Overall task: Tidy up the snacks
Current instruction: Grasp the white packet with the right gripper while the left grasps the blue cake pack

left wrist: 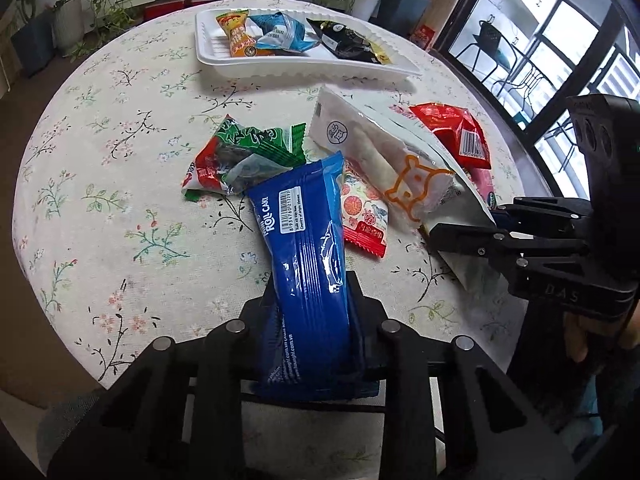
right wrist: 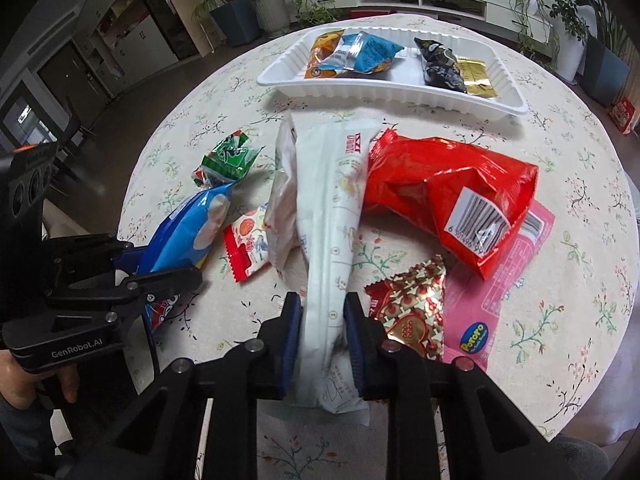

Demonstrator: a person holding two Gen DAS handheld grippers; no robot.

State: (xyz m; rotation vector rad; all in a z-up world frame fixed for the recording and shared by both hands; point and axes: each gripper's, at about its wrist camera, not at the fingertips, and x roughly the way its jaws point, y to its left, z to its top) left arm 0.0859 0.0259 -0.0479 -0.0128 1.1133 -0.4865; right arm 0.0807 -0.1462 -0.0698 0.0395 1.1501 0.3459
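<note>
A blue roll-cake packet (left wrist: 304, 240) stands tilted between the fingers of my left gripper (left wrist: 316, 284), which is shut on its lower half. Seen from the right wrist view, the same left gripper (right wrist: 160, 264) clamps the blue packet (right wrist: 188, 224) at the left. My right gripper (right wrist: 322, 304) is shut on the near end of a long white packet (right wrist: 332, 200) that lies across the pile. In the left wrist view the right gripper (left wrist: 460, 224) pinches that white packet (left wrist: 384, 152) at the right. Both packets still touch the snack pile on the flowered tablecloth.
A white tray (left wrist: 304, 70) (right wrist: 380, 96) at the far side holds several packets. Loose on the cloth lie a green packet (left wrist: 248, 152), a small red-and-white packet (left wrist: 364, 216), a red bag (right wrist: 452, 192), a pink packet (right wrist: 492, 292) and a gold-and-red packet (right wrist: 416, 312). Plants and windows surround the round table.
</note>
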